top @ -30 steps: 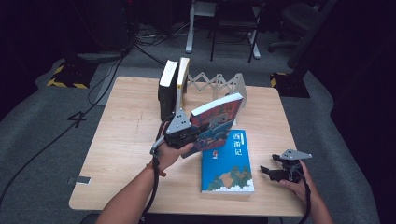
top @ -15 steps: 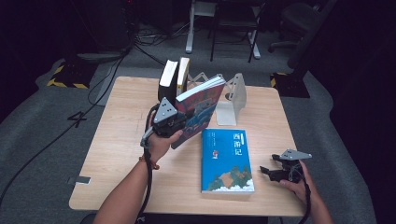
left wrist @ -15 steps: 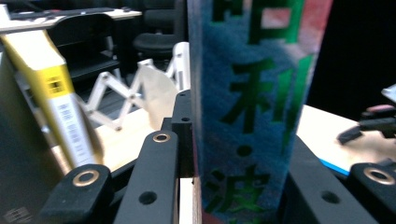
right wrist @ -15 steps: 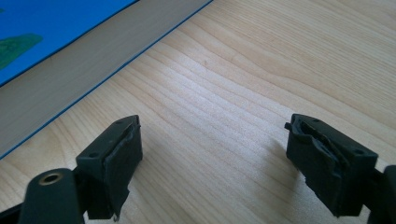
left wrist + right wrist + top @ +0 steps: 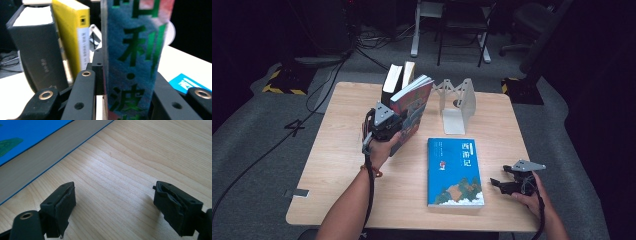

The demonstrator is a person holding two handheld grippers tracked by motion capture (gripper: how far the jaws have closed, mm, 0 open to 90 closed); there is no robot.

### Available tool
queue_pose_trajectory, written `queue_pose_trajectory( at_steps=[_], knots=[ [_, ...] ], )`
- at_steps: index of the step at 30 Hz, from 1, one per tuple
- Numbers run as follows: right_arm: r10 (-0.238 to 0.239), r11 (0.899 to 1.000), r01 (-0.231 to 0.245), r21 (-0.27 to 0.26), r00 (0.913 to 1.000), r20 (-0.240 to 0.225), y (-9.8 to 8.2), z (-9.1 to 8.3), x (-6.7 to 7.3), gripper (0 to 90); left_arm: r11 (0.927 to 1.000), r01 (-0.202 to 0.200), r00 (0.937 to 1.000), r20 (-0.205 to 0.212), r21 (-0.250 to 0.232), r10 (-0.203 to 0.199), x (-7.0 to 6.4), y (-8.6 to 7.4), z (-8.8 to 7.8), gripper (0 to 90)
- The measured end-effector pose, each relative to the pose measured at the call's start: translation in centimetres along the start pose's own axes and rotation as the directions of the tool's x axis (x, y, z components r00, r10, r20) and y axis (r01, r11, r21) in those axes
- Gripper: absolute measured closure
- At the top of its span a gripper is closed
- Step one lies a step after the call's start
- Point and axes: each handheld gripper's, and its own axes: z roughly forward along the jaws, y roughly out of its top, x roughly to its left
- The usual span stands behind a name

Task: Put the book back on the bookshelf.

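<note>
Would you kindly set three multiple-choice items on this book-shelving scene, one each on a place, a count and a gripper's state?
1. Where does the blue book lie?
A. flat on the table
B. upright in the rack
C. on the floor

2. How many books already stand upright at the table's far edge, beside the white bookend rack?
A. none
B. two
C. five

3. How is the left gripper?
A. open over the table
B. shut on the colourful book
C. shut on a cable

Answers: 1 A, its cover faces up on the wooden table. 2 B, a black book and a yellow book. 3 B, its jaws clamp the spine.
</note>
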Motion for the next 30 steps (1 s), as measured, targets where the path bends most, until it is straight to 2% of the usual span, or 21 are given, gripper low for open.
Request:
queue_pose_trajectory(
  at_steps=[2, 7, 12, 17, 20, 25, 30],
  knots=[
    [-0.001, 1.000, 0.001, 0.000, 1.0000, -0.001, 0.0, 0.0, 0.0, 18.0, 1.0000, -0.001, 0.9997, -0.025, -0.001, 0.001, 0.0, 0.0, 0.1, 74.3],
    [-0.003, 1.000, 0.003, 0.000, 1.0000, -0.002, 0.0, 0.0, 0.0, 17.9, 0.9995, 0.031, 0.9967, -0.075, -0.009, -0.031, 0.4, -0.4, 0.6, 74.3],
    [-0.004, 1.000, 0.004, 0.001, 1.0000, -0.003, 0.0, 0.0, 0.0, 17.8, 0.9980, 0.062, 0.9933, -0.097, -0.013, -0.063, 0.6, -0.5, 0.8, 74.3],
    [-0.005, 1.000, 0.005, 0.001, 1.0000, -0.005, 0.0, 0.0, 0.0, 17.7, 0.9972, 0.073, 0.9862, -0.148, -0.016, -0.075, 0.6, -0.3, 0.8, 74.3],
    [-0.007, 1.000, 0.007, 0.000, 0.9999, -0.007, 0.0, 0.0, 0.0, 17.7, 0.9969, 0.078, 0.9860, -0.147, -0.014, -0.079, 0.5, -0.4, 0.3, 74.3],
    [-0.009, 1.000, 0.009, 0.000, 0.9999, -0.008, 0.0, 0.0, 0.0, 17.6, 0.9960, 0.085, 0.9798, -0.179, -0.026, -0.089, 0.4, -0.6, -0.8, 74.2],
    [-0.010, 1.000, 0.010, 0.000, 0.9999, -0.010, 0.0, 0.0, 0.0, 17.5, 0.9943, 0.102, 0.9755, -0.193, -0.030, -0.106, 0.7, -0.6, -0.8, 74.2]
  ],
)
